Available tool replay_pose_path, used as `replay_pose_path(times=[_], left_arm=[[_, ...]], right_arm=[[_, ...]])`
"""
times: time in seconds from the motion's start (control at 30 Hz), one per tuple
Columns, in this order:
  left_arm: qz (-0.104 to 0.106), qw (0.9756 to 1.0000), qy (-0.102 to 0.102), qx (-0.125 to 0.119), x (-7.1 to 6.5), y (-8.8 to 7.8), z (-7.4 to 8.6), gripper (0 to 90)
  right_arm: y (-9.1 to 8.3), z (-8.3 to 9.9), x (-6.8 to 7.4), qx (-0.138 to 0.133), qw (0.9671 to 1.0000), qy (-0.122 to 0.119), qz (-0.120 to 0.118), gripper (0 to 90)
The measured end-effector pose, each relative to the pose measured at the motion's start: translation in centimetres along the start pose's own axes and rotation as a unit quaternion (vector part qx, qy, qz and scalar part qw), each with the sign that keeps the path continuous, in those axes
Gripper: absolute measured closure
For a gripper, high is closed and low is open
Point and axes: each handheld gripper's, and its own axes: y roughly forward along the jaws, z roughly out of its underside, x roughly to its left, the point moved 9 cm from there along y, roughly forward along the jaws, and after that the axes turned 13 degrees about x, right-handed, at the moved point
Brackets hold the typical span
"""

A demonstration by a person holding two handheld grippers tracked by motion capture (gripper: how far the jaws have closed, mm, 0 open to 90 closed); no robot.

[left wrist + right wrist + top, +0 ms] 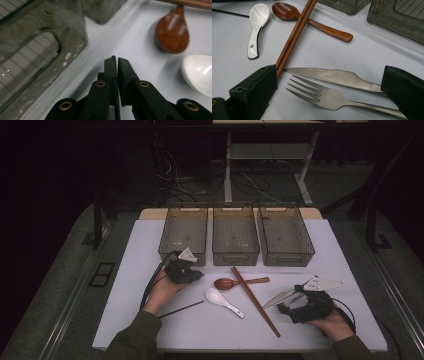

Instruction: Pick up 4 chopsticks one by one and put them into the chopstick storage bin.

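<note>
Evidently a cutlery-sorting layout: three smoky plastic bins stand in a row at the far edge of the white worktop (150, 250), the left bin (183, 232), the middle bin (235, 234) and the right bin (285, 234), all apparently empty, presumably one per kind of utensil.

Loose pieces lie in front of them. Wooden spoon (239, 282) lies with its handle under the pair of chopsticks (255, 301), which cross it on a diagonal. White ceramic spoon (223, 301) sits just beside the wooden bowl, apart from it. A thin dark stick (181, 309) rests near the left forearm.

Left gripper (117, 61): fingers together, nothing between them, hovering by the near corner of the left bin; judged to be between picks.

Right gripper (329, 87): fingers wide apart, straddling the knife (332, 76) and fork (324, 96), which lie side by side, tines and blade tip pointing away from the hand. Pads not pressing on either piece. Stance suits a grab of the metalware, likely the fork, nearer the centre line.

Risk: closing could catch both pieces together.
</note>
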Motion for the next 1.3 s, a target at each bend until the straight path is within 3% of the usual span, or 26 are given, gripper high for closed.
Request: replay_pose_path(times=[0.13,0.23,0.33,0.37,0.57,0.67,0.83,1.1,1.3], left_arm=[[0.0,1.0,-0.009,-0.001,0.5,0.3,0.1,83.9],[0.001,0.9999,-0.012,-0.005,0.6,0.0,0.2,77.2],[0.008,0.9995,-0.023,-0.018,0.5,-1.1,0.4,71.3],[0.008,0.9992,-0.029,-0.027,0.3,-1.9,1.0,69.8],[0.001,0.9988,-0.041,-0.026,0.2,-3.9,3.7,64.2],[0.001,0.9983,-0.055,-0.021,0.2,-4.6,5.4,64.2],[-0.007,0.9982,-0.058,-0.008,-0.2,-5.5,7.9,67.2],[-0.008,0.9981,-0.061,-0.004,-0.1,-5.4,8.8,77.7],[-0.006,0.9987,-0.051,0.007,-0.2,-5.2,9.0,81.4]], right_arm=[[0.0,0.0,0.0,-0.001,1.0,-0.001,0.0,0.5],[-0.1,0.0,0.0,-0.001,1.0,0.0,0.0,0.5],[-0.1,0.0,0.1,-0.002,1.0,0.0,-0.001,0.5],[-0.1,0.0,0.1,-0.003,1.0,0.0,-0.001,0.5],[-0.1,0.0,0.1,-0.004,1.0,0.0,-0.001,0.5],[-0.2,0.0,0.1,-0.005,1.0,-0.001,-0.001,0.5],[-0.1,0.0,0.1,-0.003,1.0,-0.001,-0.001,0.5],[-0.1,0.0,0.2,-0.001,1.0,-0.002,-0.001,0.5],[0.0,0.0,0.1,-0.001,1.0,-0.002,0.0,0.5]])
